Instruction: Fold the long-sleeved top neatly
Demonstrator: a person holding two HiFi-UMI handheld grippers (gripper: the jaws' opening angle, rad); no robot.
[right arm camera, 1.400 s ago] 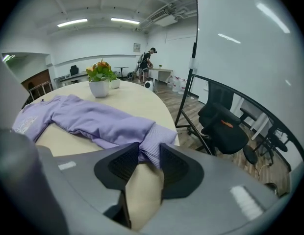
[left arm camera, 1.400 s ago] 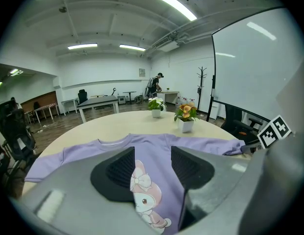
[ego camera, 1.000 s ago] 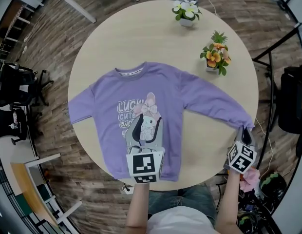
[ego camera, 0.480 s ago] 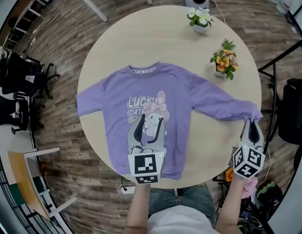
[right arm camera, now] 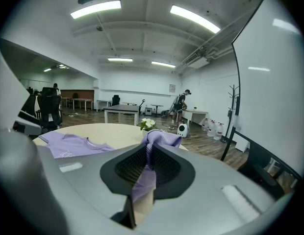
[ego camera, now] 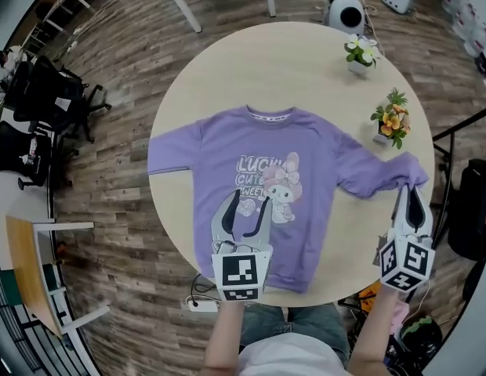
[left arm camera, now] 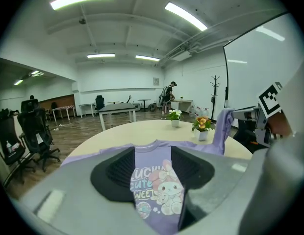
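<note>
The purple long-sleeved top (ego camera: 259,194) is soft, light knit cloth. It will sag and trail from any pinch, so expect no stiffness to help you, and take hold at cuffs, hem corners or shoulder seams, where the doubled fabric gives the pads something to bite.

It lies face up and mostly flat on the round table (ego camera: 227,69), with its printed chest straight ahead of and below your left gripper (ego camera: 247,204). That gripper's jaws are spread wide with nothing pinched; the print only shows through the gap beyond them.

Your right gripper (ego camera: 408,198) has its jaws pressed together on the sleeve cuff (right arm camera: 159,138). The cloth runs up between the pads and bunches over the tips, and the sleeve (ego camera: 368,175) drapes away toward the body, raised off the table at the jaw end.

Both forearms reach forward from your lap, grippers pointing away from you and tilted gently downward, the right out past the table's edge. The orange-flowered pot (ego camera: 390,122) sits just beyond the lifted sleeve.
</note>
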